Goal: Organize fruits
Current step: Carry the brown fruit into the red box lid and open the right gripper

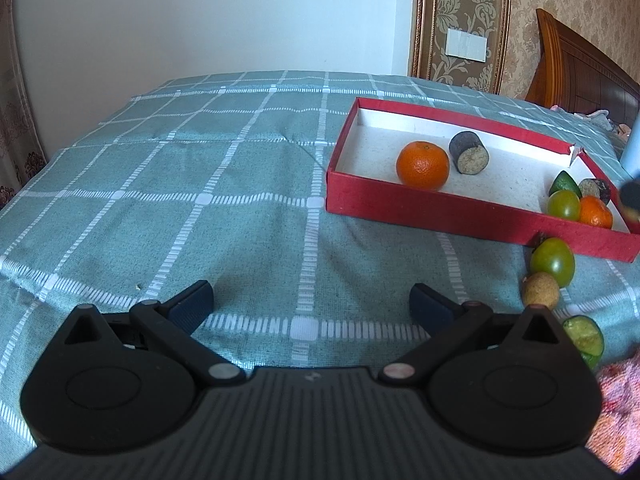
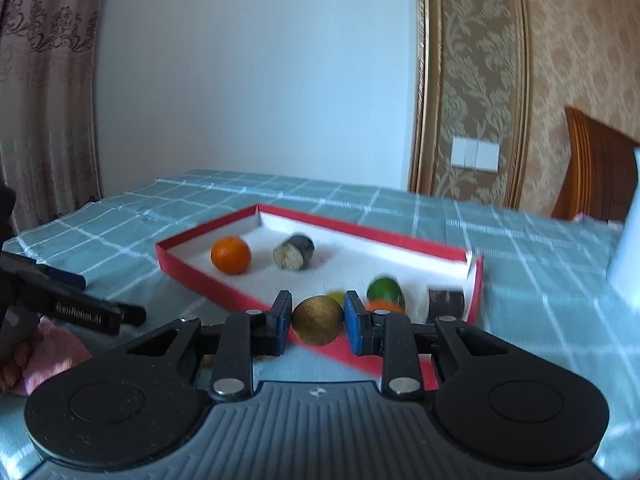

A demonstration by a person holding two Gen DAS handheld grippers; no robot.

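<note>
A red tray (image 1: 432,208) with a white floor lies on the checked cloth. In it are an orange (image 1: 423,165), a dark cut cylinder fruit (image 1: 469,153), and at its right end a green piece, a green tomato (image 1: 563,205) and a second orange. Outside the tray lie a green tomato (image 1: 553,261), a tan round fruit (image 1: 541,291) and a cut green fruit (image 1: 584,338). My left gripper (image 1: 310,300) is open and empty over the cloth. My right gripper (image 2: 317,320) is shut on a tan-gold round fruit (image 2: 318,320), held just before the tray's (image 2: 188,264) near wall.
A pink cloth (image 1: 620,400) lies at the right near the loose fruits. A wooden headboard (image 1: 580,68) and a pale blue-white object (image 1: 632,144) stand behind the tray. The left gripper's fingers (image 2: 72,308) show at the left of the right wrist view.
</note>
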